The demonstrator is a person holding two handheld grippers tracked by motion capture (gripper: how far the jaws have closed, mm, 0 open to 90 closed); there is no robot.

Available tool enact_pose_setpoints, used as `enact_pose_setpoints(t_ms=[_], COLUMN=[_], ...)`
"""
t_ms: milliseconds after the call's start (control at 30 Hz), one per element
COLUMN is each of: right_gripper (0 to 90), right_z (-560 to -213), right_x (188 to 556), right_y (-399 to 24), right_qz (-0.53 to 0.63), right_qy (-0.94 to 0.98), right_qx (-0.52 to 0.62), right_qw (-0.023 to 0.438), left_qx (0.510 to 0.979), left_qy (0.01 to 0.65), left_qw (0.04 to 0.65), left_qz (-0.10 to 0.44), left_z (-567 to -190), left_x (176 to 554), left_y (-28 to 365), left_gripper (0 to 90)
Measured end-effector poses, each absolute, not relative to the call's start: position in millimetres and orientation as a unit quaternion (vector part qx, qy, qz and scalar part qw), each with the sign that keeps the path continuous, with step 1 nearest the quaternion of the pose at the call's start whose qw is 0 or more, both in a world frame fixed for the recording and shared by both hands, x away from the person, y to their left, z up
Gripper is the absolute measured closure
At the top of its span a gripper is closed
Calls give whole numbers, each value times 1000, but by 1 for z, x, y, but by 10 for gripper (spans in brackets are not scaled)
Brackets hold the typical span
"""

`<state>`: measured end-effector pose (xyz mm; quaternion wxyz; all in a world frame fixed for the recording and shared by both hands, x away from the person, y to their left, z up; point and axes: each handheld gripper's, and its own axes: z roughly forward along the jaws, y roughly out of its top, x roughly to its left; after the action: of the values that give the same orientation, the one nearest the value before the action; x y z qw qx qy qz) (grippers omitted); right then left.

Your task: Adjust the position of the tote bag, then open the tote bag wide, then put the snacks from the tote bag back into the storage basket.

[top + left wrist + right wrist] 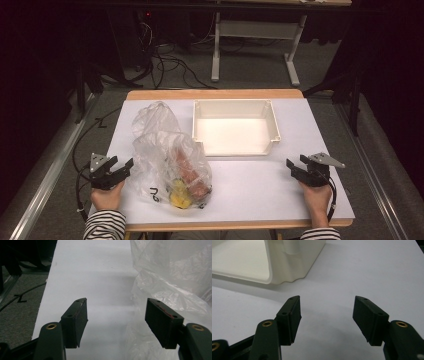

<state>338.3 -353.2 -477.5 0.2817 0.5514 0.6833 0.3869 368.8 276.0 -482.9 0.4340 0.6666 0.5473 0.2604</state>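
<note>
A white rectangular tabletop (pixel 250 185) with a wooden edge carries two things. Toward the far middle sits an empty cream-coloured rectangular plastic tray (pixel 235 102), its near right corner also seen in the right gripper view (pixel 294 267). To its left, reaching from the far left down to the near edge, lies a crumpled clear plastic bag (pixel 155 145); inside its near end are a reddish-brown lump (pixel 189 172) and something yellow (pixel 179 196), neither clear enough through the film to identify. Black marks are printed on the bag's near left side.

The left gripper (pixel 120 167) is held by the left hand (pixel 106 196) at the near left of the table, just beside the bag. Its jaws stand wide apart with nothing between them; in the left gripper view (pixel 116 315) the bag's film (pixel 175 277) lies just behind and beside the right-hand jaw.

The right gripper (pixel 296 167) is held by the right hand (pixel 317 196) at the near right, well apart from the bag and near the tray's near right corner. Its jaws (pixel 327 312) are also wide and empty over bare tabletop.

Both sleeves are striped.
</note>
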Motion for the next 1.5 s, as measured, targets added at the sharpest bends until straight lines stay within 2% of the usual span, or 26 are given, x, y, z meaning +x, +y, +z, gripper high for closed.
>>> enact_pose_setpoints(t_ms=[933, 1133, 1500], right_gripper=[390, 386, 377], right_z=[-478, -478, -478], right_x=[340, 340, 340], right_y=[-355, -355, -354], right_qz=[385, 385, 383], right_qy=[679, 682, 683], right_qx=[560, 558, 557], right_qw=[277, 274, 276], left_qx=[663, 648, 681], left_qy=[553, 551, 504], left_qw=[435, 464, 475], left_qz=[257, 249, 239], left_z=[-483, -481, -461], left_x=[370, 363, 337], left_y=[277, 283, 269], left_gripper=[345, 336, 305])
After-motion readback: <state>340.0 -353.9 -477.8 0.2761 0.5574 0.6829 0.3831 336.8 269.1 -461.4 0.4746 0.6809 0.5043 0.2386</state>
